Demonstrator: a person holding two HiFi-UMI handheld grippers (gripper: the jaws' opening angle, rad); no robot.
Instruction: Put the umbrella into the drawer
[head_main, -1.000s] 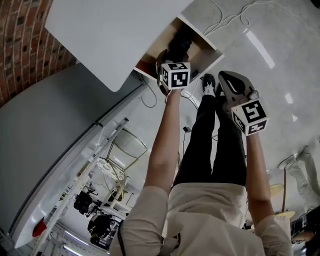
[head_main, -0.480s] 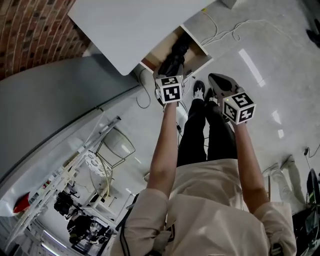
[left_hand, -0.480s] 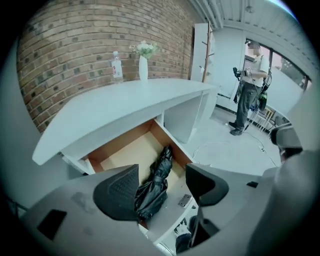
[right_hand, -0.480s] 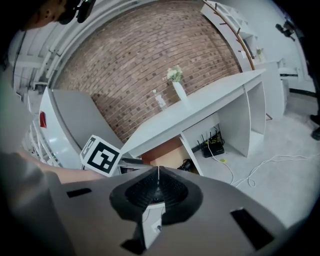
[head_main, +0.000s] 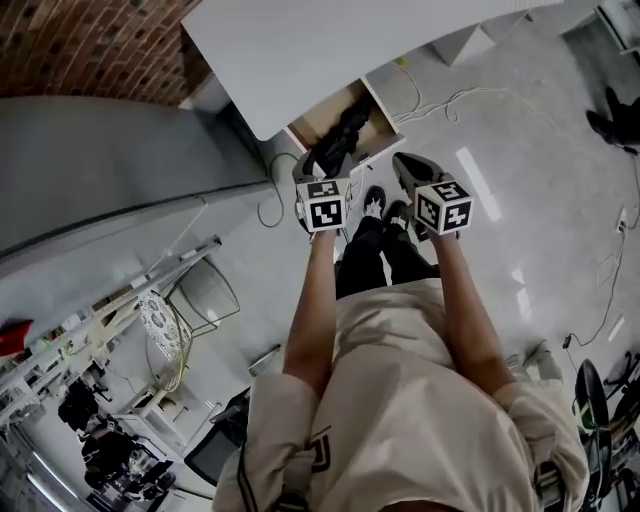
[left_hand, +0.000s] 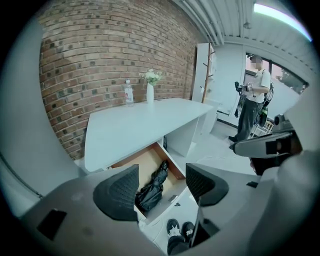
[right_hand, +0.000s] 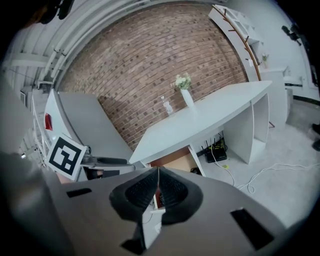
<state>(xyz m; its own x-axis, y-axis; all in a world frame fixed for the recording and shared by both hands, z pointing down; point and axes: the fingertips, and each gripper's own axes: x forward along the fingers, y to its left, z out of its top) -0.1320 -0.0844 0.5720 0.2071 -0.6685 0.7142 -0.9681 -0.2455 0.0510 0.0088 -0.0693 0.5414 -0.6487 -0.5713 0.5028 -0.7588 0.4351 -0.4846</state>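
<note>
**Umbrella in drawer, both grippers off it**

The left gripper has its jaws spread with nothing gripped. Its own view looks between the pads down at the open drawer under the white desk. The black folded umbrella lies inside on the drawer bottom, roughly lengthwise and toward the right wall. It is well apart from both tools.

The right gripper has its pads pressed together and holds nothing. In the head view it sits right of the drawer, above the person's shoes.

Judgement: the placing step looks done and the hands are clear of it. If anything is left, it is pushing the drawer front in. That needs a gripper brought down against the front panel, with the umbrella kept clear of the desk edge.
</note>
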